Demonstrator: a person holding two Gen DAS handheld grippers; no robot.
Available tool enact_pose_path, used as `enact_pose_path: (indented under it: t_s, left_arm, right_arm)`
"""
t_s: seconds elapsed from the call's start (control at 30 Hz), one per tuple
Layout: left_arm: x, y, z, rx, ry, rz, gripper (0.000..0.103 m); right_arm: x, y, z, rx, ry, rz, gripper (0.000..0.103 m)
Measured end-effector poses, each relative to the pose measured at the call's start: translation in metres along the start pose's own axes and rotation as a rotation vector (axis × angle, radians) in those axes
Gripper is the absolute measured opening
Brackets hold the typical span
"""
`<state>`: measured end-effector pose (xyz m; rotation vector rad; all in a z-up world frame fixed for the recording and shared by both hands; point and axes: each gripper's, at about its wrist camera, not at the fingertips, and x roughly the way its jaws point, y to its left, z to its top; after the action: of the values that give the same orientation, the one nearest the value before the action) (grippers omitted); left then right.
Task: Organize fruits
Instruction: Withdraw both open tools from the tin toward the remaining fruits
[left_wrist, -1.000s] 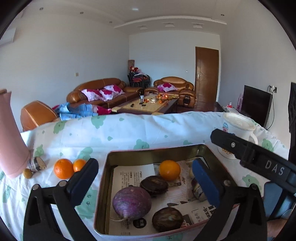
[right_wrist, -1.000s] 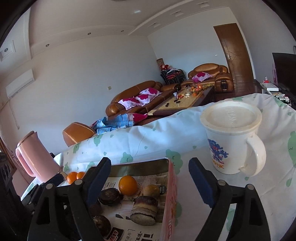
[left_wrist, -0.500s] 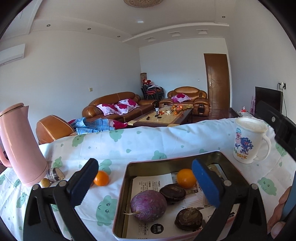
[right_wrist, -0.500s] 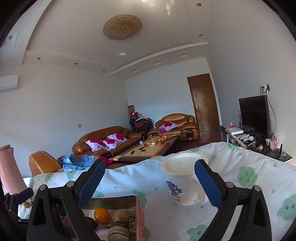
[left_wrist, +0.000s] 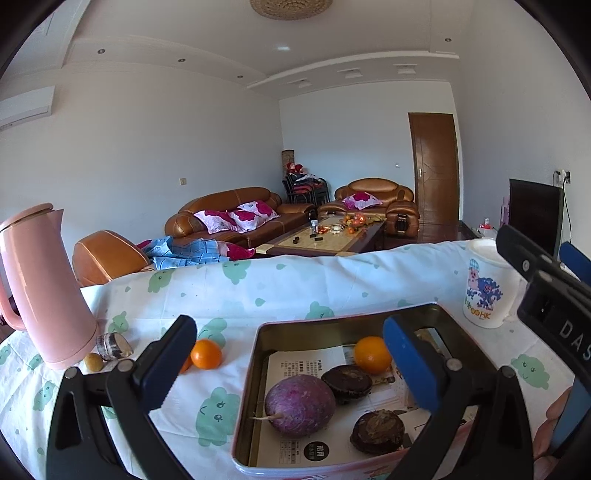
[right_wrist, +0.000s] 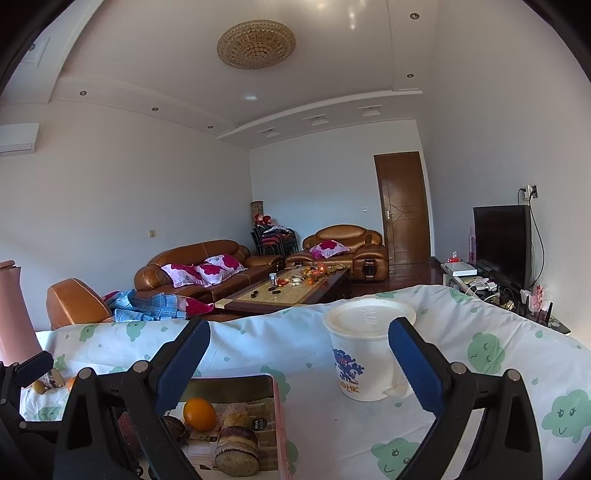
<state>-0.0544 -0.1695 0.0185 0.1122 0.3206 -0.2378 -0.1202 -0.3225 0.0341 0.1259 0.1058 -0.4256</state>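
Note:
A metal tin (left_wrist: 258, 350) lined with newspaper holds an orange (left_wrist: 371, 354), a purple round root (left_wrist: 299, 404) and two dark brown fruits (left_wrist: 346, 380). On the cloth to its left lie another orange (left_wrist: 206, 353) and a small yellow fruit (left_wrist: 93, 362). My left gripper (left_wrist: 288, 325) is open over the tin's near left part, gripping nothing. My right gripper (right_wrist: 299, 328) stands wide open and empty, between the tin (right_wrist: 277, 406) and the white mug (right_wrist: 364, 354). Its orange (right_wrist: 199, 413) shows beside the left finger.
A pink kettle (left_wrist: 40, 288) stands at the far left, with a cut brown piece (left_wrist: 112, 345) at its foot. The white lidded mug (left_wrist: 484, 288) stands right of the tin. The tablecloth drops off at the far edge. A hand (left_wrist: 554, 424) shows at bottom right.
The right gripper's jaws have spread wider, and it has tilted up and swung right, from over the tin towards the mug. The left view has tilted up a little, showing more of the kettle.

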Motion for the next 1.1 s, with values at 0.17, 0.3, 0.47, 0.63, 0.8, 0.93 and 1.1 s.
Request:
enact_pose_path:
  t_s: [0.17, 0.3, 0.47, 0.63, 0.8, 0.93, 1.1]
  left_arm:
    - [-0.003, 0.016, -0.002, -0.078, -0.007, 0.015, 0.103]
    - [-0.009, 0.020, -0.004, -0.089, -0.018, 0.033, 0.103]
    - [-0.016, 0.026, -0.006, -0.096, -0.022, 0.045, 0.103]
    - [-0.018, 0.031, -0.009, -0.063, -0.003, 0.013, 0.103]
    - [-0.017, 0.034, -0.011, 0.007, 0.034, -0.008, 0.103]
    - [-0.023, 0.039, -0.012, 0.090, 0.002, 0.018, 0.103]
    - [-0.020, 0.059, -0.013, 0.156, -0.017, 0.063, 0.103]
  right_arm:
    - [-0.010, 0.000, -0.001, 0.021, -0.007, -0.014, 0.098]
    - [-0.015, -0.003, -0.002, 0.050, -0.004, -0.026, 0.098]
    - [-0.019, -0.003, -0.002, 0.069, 0.009, -0.035, 0.098]
    - [-0.021, 0.004, -0.004, 0.079, 0.052, -0.031, 0.098]
    - [-0.027, 0.013, -0.008, 0.093, 0.073, -0.031, 0.098]
    - [-0.033, 0.026, -0.011, 0.098, 0.076, -0.033, 0.098]
    - [-0.035, 0.055, -0.014, 0.085, 0.095, -0.007, 0.098]
